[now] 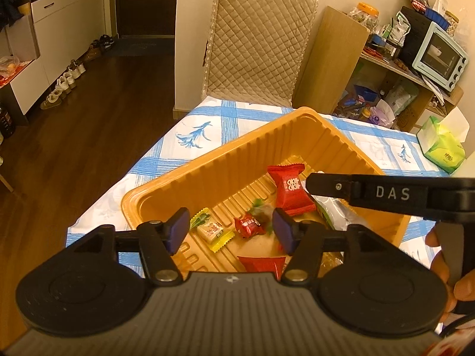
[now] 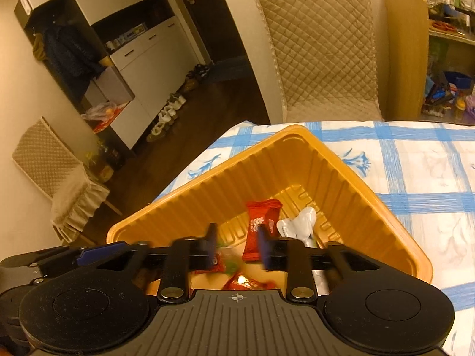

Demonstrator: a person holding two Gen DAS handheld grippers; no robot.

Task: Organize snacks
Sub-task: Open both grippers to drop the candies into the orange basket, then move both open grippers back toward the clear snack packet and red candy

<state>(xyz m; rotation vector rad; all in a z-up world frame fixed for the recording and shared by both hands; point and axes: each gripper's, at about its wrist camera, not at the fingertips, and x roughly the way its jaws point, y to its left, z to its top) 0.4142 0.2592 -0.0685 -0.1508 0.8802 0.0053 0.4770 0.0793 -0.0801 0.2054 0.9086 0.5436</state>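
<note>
An orange ribbed tray [image 1: 225, 160] stands on the blue-checked tablecloth. Inside it lie a large red snack packet [image 1: 289, 190], a small red candy [image 1: 248, 225], a yellow-wrapped sweet [image 1: 212, 231] and a blurred green-wrapped piece [image 1: 261, 210]. My left gripper [image 1: 231, 228] hangs open over the tray's near part, its pads touching nothing. The right gripper's arm [image 1: 386, 192] reaches in from the right. In the right wrist view my right gripper [image 2: 237, 246] is open above the tray [image 2: 297, 160], with the red packet [image 2: 262, 222] and a silver packet [image 2: 299, 222] beyond it.
A quilted chair [image 1: 258, 38] stands at the table's far end. A green tissue box [image 1: 443, 145] sits at the right edge. Behind it is a cluttered shelf with a toaster oven [image 1: 439, 55]. The table's left edge [image 1: 154, 154] drops to dark wooden floor.
</note>
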